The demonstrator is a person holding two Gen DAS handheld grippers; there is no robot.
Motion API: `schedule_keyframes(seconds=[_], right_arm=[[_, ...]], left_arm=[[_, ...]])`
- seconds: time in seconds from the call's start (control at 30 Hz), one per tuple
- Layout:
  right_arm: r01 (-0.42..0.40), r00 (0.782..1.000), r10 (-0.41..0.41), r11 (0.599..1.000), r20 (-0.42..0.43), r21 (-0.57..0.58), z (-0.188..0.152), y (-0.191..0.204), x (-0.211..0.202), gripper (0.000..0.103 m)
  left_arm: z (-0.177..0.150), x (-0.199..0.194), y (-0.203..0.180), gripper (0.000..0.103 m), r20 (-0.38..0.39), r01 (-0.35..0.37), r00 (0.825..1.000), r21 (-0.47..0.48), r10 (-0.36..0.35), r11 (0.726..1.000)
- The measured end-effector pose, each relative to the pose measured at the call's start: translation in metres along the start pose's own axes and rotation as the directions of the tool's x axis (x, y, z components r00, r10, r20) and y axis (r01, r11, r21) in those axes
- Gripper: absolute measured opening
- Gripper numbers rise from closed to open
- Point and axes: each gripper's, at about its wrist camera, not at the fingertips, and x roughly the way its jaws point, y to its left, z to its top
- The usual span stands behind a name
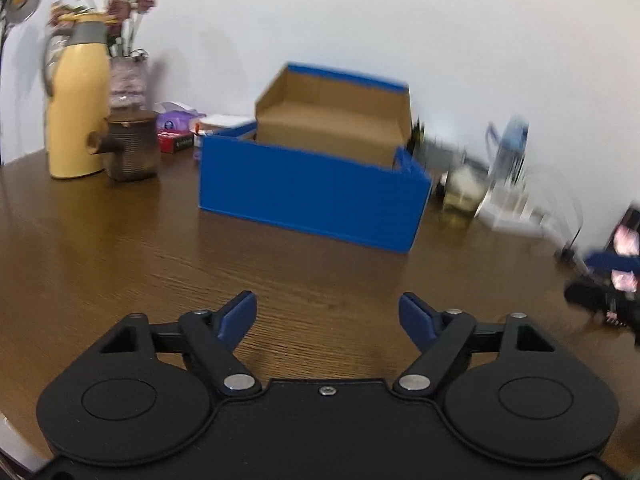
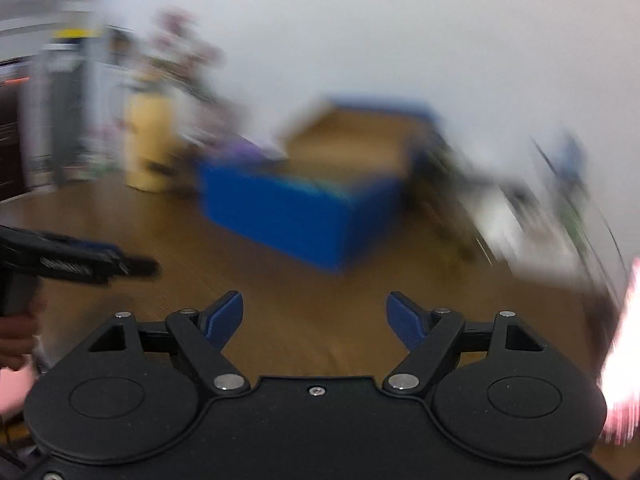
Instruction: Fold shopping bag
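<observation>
Two grippers over a brown wooden table [image 1: 120, 248], both spread wide and holding nothing. Left gripper [image 1: 328, 316]: blue fingertips [image 1: 240, 314] well apart, bare wood between them. Right gripper [image 2: 314, 314]: same wide spread, nothing between the pads; this view is heavily motion-blurred.

Shopping bag: cannot be identified with certainty. A pink-white smear at the right edge of the right wrist view [image 2: 624, 360] may be it; its direction and long axis cannot be told.

Blue box [image 1: 312, 196] sits mid-table, lid off, long side turned toward the left camera, brown cardboard inside. Contents not visible from this angle.

Back left: yellow jug [image 1: 78, 112] with grey top, upright; dark ribbed pot [image 1: 130, 146] just beside it; vase of pink flowers [image 1: 128, 76] behind. Tissue pack [image 1: 176, 120] and a red packet near the wall; their print is too small to read.

Right of the box: glass jar [image 1: 460, 196], blurred.

A hand [image 2: 16, 336] grips the other gripper's handle at the left edge of the right wrist view.
</observation>
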Motion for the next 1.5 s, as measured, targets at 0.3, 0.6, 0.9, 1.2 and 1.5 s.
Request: schedule_keyframes(seconds=[0.3,0.6,0.9,1.2,1.5], right_arm=[[0.187,0.981,-0.18,0.976,-0.066,0.11,0.0,0.011,0.053,0.085],[0.18,0.972,-0.146,0.966,-0.182,0.184,0.006,-0.007,0.105,0.09],[0.191,0.964,-0.156,0.97,-0.218,0.15,0.02,0.044,0.169,0.103],[0.189,0.963,-0.155,0.971,-0.219,0.145,0.026,0.067,0.195,0.103],[0.235,0.955,-0.195,0.957,-0.224,0.17,0.03,0.074,0.202,0.103]], left_arm=[[0.002,0.069,-0.038,0.103,-0.063,0.004,0.998,0.153,0.005,0.988],[-0.002,0.101,-0.03,0.103,-0.187,0.026,0.982,0.149,0.003,0.988],[-0.003,0.106,-0.026,0.103,-0.207,0.006,0.978,0.158,0.027,0.987],[0.0,0.108,-0.019,0.103,-0.203,-0.036,0.977,0.138,0.064,0.99],[0.005,0.114,-0.019,0.103,-0.202,-0.042,0.977,0.135,0.069,0.99]])
